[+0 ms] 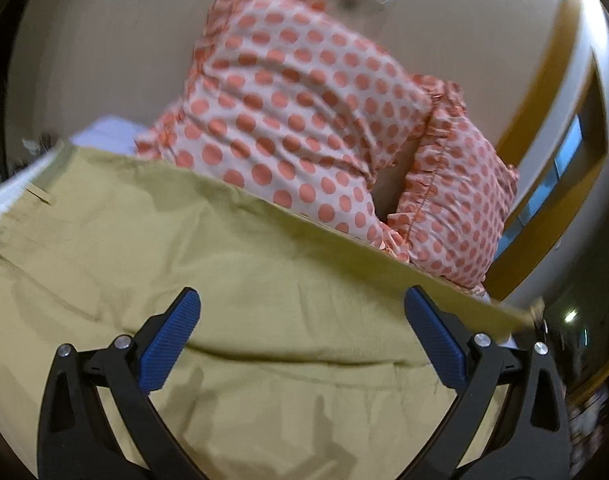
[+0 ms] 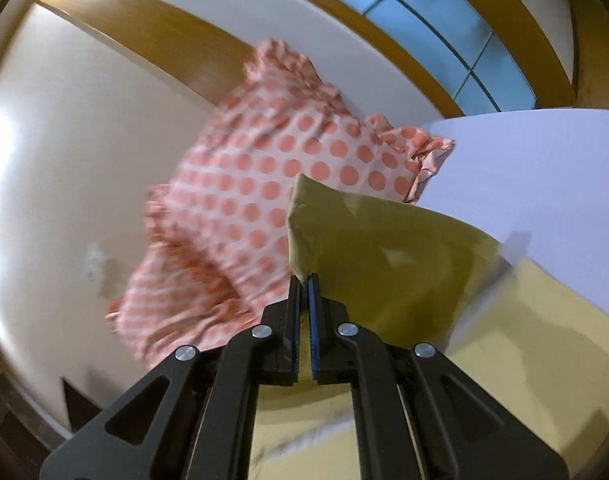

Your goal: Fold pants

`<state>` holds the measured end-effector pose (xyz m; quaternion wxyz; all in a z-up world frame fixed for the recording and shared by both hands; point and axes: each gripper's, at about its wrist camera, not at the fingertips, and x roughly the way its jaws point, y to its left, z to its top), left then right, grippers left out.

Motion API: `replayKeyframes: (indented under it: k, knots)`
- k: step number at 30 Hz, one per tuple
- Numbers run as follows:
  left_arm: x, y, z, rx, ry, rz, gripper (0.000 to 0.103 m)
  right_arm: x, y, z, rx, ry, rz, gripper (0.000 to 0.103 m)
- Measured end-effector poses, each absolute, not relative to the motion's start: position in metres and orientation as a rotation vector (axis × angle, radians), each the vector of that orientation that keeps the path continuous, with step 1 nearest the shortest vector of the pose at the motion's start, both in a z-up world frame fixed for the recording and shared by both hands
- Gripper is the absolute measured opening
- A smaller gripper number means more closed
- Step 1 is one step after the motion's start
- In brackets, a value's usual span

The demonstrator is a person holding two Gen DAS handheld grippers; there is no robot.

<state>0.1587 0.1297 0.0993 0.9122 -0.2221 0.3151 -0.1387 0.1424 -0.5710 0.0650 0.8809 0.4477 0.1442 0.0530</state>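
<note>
Our right gripper (image 2: 303, 280) clamps a corner of the pants (image 2: 384, 256); our left gripper (image 1: 302, 300) gapes above them, near the pillows (image 1: 304, 120).

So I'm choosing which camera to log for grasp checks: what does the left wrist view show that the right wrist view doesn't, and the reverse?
Only the left wrist view shows the left gripper, jaws wide apart above the spread-out pants, gripping nothing, plus a belt loop.

Only the right wrist view shows the right gripper pinched shut on a lifted corner of the pants, with the white sheet beside it.

Both show the olive pants, the polka-dot pillows and a blue window.
</note>
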Motion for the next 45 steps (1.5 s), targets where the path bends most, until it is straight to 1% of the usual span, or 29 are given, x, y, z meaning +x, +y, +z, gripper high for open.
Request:
replayKeyframes:
  k: [4, 7, 8, 9, 10, 11, 12, 13, 14, 16, 18, 20, 22, 24, 26, 28, 31, 34, 36, 37, 38, 39, 40, 41, 42, 45]
  knots:
    - [0.216, 0.122, 0.081, -0.495, 0.773, -0.244, 0.101, 0.081, -0.561, 0.061, 1.012, 0.293, 0.139, 0.004]
    - [0.248, 0.128, 0.064, -0.577, 0.854, -0.176, 0.100, 0.063, -0.555, 0.060, 1.033, 0.306, 0.147, 0.004]
    - [0.255, 0.133, 0.057, -0.620, 0.875, -0.137, 0.098, 0.055, -0.552, 0.064, 1.037, 0.307, 0.152, 0.004]
    - [0.258, 0.137, 0.053, -0.637, 0.882, -0.117, 0.092, 0.054, -0.552, 0.064, 1.039, 0.306, 0.156, 0.004]
    - [0.262, 0.141, 0.048, -0.653, 0.893, -0.083, 0.088, 0.061, -0.553, 0.063, 1.042, 0.305, 0.158, 0.004]
    - [0.265, 0.142, 0.045, -0.657, 0.897, -0.074, 0.074, 0.061, -0.554, 0.064, 1.044, 0.303, 0.161, 0.004]
    - [0.270, 0.144, 0.040, -0.661, 0.901, -0.081, 0.046, 0.060, -0.554, 0.067, 1.040, 0.302, 0.161, 0.004]
    - [0.274, 0.144, 0.036, -0.669, 0.910, -0.099, 0.029, 0.057, -0.556, 0.068, 1.033, 0.299, 0.159, 0.004]
    - [0.275, 0.145, 0.030, -0.681, 0.922, -0.122, 0.007, 0.058, -0.557, 0.069, 1.027, 0.299, 0.157, 0.004]
    - [0.268, 0.147, 0.032, -0.677, 0.906, -0.129, 0.006, 0.055, -0.561, 0.070, 1.026, 0.300, 0.159, 0.004]
    - [0.246, 0.144, 0.047, -0.628, 0.858, -0.153, 0.005, 0.052, -0.566, 0.073, 1.019, 0.289, 0.151, 0.004]
    - [0.199, 0.146, 0.066, -0.610, 0.779, -0.194, 0.005, 0.043, -0.572, 0.074, 1.017, 0.264, 0.142, 0.004]
    - [0.137, 0.147, 0.083, -0.575, 0.698, -0.232, 0.005, 0.028, -0.578, 0.074, 1.005, 0.242, 0.121, 0.004]
    - [0.083, 0.144, 0.084, -0.533, 0.671, -0.229, 0.006, 0.018, -0.580, 0.062, 0.992, 0.246, 0.091, 0.004]
    - [0.031, 0.139, 0.067, -0.515, 0.687, -0.211, 0.007, 0.010, -0.581, 0.049, 0.991, 0.272, 0.066, 0.004]
    - [0.003, 0.137, 0.045, -0.546, 0.732, -0.206, 0.007, 0.006, -0.580, 0.030, 1.004, 0.306, 0.045, 0.004]
    - [-0.018, 0.145, 0.019, -0.614, 0.756, -0.191, 0.007, 0.000, -0.580, 0.011, 1.014, 0.344, 0.008, 0.004]
    - [-0.032, 0.146, 0.012, -0.616, 0.730, -0.167, 0.007, -0.008, -0.582, 0.001, 1.000, 0.375, -0.032, 0.004]
    - [-0.039, 0.145, 0.013, -0.596, 0.709, -0.159, 0.012, -0.014, -0.583, -0.002, 0.978, 0.407, -0.062, 0.005]
    - [-0.043, 0.146, 0.013, -0.581, 0.697, -0.153, 0.015, -0.017, -0.584, -0.003, 0.966, 0.426, -0.083, 0.011]
    - [-0.050, 0.146, 0.015, -0.561, 0.679, -0.142, 0.023, -0.020, -0.585, -0.004, 0.956, 0.438, -0.110, 0.017]
    - [-0.056, 0.147, 0.016, -0.554, 0.666, -0.136, 0.029, -0.024, -0.587, -0.005, 0.946, 0.449, -0.151, 0.042]
    - [-0.064, 0.149, 0.020, -0.543, 0.641, -0.133, 0.032, -0.030, -0.591, -0.006, 0.945, 0.450, -0.192, 0.068]
    - [-0.069, 0.150, 0.022, -0.535, 0.624, -0.124, 0.042, -0.034, -0.594, -0.010, 0.950, 0.433, -0.212, 0.072]
    - [-0.076, 0.154, 0.025, -0.527, 0.595, -0.107, 0.052, -0.039, -0.597, -0.013, 0.956, 0.420, -0.229, 0.072]
    - [-0.096, 0.169, 0.035, -0.537, 0.514, -0.054, 0.059, -0.043, -0.602, -0.018, 0.949, 0.399, -0.237, 0.072]
